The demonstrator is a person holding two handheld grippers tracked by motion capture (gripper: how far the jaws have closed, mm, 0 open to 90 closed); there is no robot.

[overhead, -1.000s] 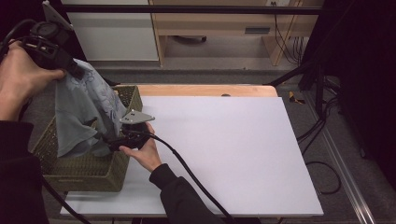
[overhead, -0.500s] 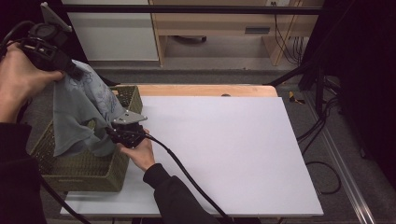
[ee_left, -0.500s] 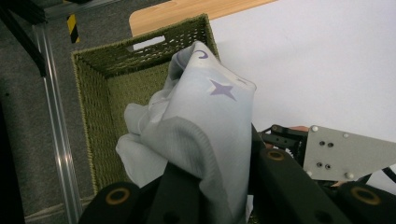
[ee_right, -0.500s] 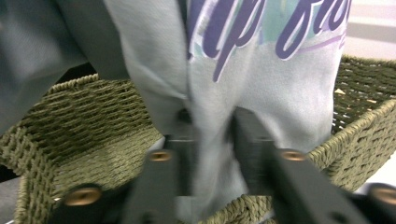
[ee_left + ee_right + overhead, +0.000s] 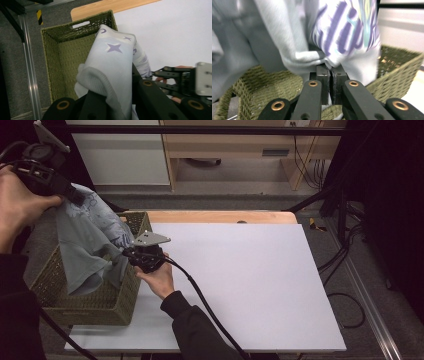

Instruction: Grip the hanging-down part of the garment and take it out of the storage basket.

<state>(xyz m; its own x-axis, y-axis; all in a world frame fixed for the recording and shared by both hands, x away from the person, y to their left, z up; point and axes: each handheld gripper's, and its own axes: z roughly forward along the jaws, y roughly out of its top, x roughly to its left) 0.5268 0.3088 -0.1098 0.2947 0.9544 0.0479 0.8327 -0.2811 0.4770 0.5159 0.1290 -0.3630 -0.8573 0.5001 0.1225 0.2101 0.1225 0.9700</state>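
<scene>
Garment (image 5: pixel 85 245) over basket (image 5: pixel 85 300) | both claws clamp it (right gripper view: purple lettering; left: stars)

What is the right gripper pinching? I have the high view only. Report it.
Observer: The right gripper is shut on a bunched fold of the pale garment, by its purple print.
Operator: Now the left gripper.
Observer: The left gripper clamps a ribbed edge of the same garment; purple stars show on the cloth.
Operator: Check the basket.
Observer: The woven basket looks bare inside where visible; a handle slot is cut in its far wall.
</scene>
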